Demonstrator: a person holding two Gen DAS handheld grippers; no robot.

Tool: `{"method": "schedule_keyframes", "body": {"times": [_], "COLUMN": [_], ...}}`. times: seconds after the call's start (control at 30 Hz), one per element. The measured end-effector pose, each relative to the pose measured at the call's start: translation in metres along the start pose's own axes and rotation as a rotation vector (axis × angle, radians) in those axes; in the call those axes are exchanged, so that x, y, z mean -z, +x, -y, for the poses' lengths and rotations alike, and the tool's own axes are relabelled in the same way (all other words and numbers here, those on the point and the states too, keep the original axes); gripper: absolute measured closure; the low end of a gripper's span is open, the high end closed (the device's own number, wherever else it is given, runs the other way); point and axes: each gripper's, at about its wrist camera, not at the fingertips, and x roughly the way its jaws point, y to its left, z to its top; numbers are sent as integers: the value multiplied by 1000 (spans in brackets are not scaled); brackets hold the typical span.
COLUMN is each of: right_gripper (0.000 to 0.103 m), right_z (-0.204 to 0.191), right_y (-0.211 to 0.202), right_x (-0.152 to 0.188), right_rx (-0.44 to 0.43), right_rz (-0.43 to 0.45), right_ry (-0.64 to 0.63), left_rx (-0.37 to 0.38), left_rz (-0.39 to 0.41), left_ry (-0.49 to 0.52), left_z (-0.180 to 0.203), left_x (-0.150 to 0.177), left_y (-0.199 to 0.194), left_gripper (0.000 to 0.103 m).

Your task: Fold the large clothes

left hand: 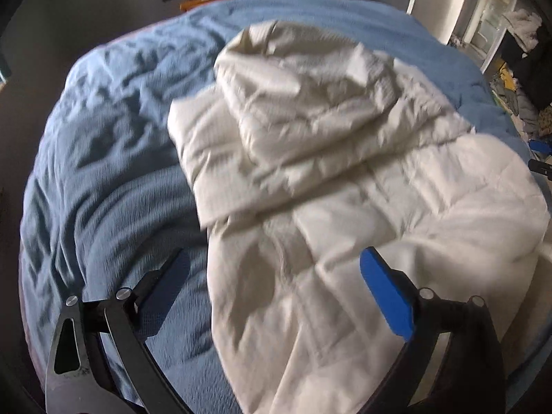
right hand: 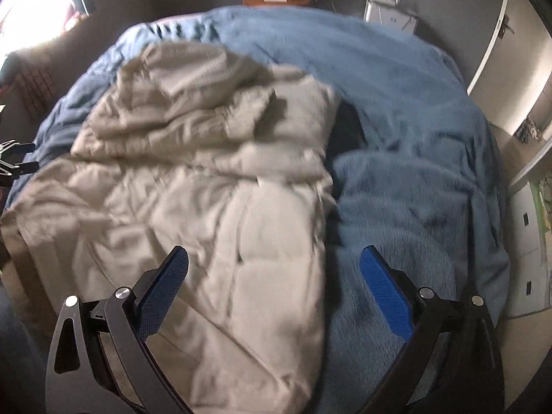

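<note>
- One fold at least looks made: the cream quilted garment (left hand: pixel 345 172) lies on the blue bedspread (left hand: pixel 103 172), with its far part doubled back over the middle so that a thicker layered band runs across it.
- Its near part spreads out flat toward the cameras and appears unfolded, so in my judgement the job is partway, not finished.
- Edges of the doubled part sit crooked and rumpled; squaring them is probably also left.
- Left claw (left hand: pixel 276 296) hangs above the garment's near left edge, fingers spread wide, one over the bedspread and one over the cream cloth, pinching nothing.
- Right claw (right hand: pixel 276 296) hangs above the garment's near right edge, likewise spread wide and empty; the cloth's edge runs between its fingers without either pad pressing it.
- Something dark (right hand: pixel 346 131) shows beside the garment's right side in the right wrist view; blur keeps me from telling what it is.
- Both views are smeared, so finer detail of the folds is uncertain.
</note>
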Motion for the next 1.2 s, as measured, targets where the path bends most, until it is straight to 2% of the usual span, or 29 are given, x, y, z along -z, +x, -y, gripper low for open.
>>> {"method": "schedule_keyframes", "body": {"times": [0.1,0.17,0.2,0.33,0.43,0.6,0.83,0.87,0.93,1.0,1.03,1.2], "right_gripper": [8,8,8,8,8,8,22,26,28,31,36,46], "right_z": [10,14,14,13,10,5,-3,-1,3,4,3,2], "right_y": [9,11,10,12,13,12,-5,-8,-16,-14,-12,-14], "right_x": [12,18,20,32,38,42,50,50,48,48,48,54], "right_rx": [-11,-1,3,3,-9,0,-16,-19,-27,-44,-46,-68], "right_rz": [-55,-68,-71,-83,-100,-102,-83,-71,-26,-42,-51,-69], "right_ry": [24,26,23,7,-5,-38,-88,-83,-62,-58,-60,-63], "left_rx": [18,40,47,101,120,167,185,187,189,186,182,161], "left_rz": [-56,-88,-98,-107,-108,-121,-125,-124,-121,-114,-109,-75], "left_ry": [-43,-82,-96,-152,-148,-145,-101,-103,-113,-115,-111,-102], "left_z": [-15,-23,-26,-35,-35,-34,-25,-24,-24,-23,-21,-20], "left_x": [14,21,24,35,39,43,50,49,47,46,45,47], "left_y": [14,23,26,32,29,23,13,15,19,23,24,20], "left_gripper": [11,18,18,18,21,31,38,38,38,38,38,46]}}
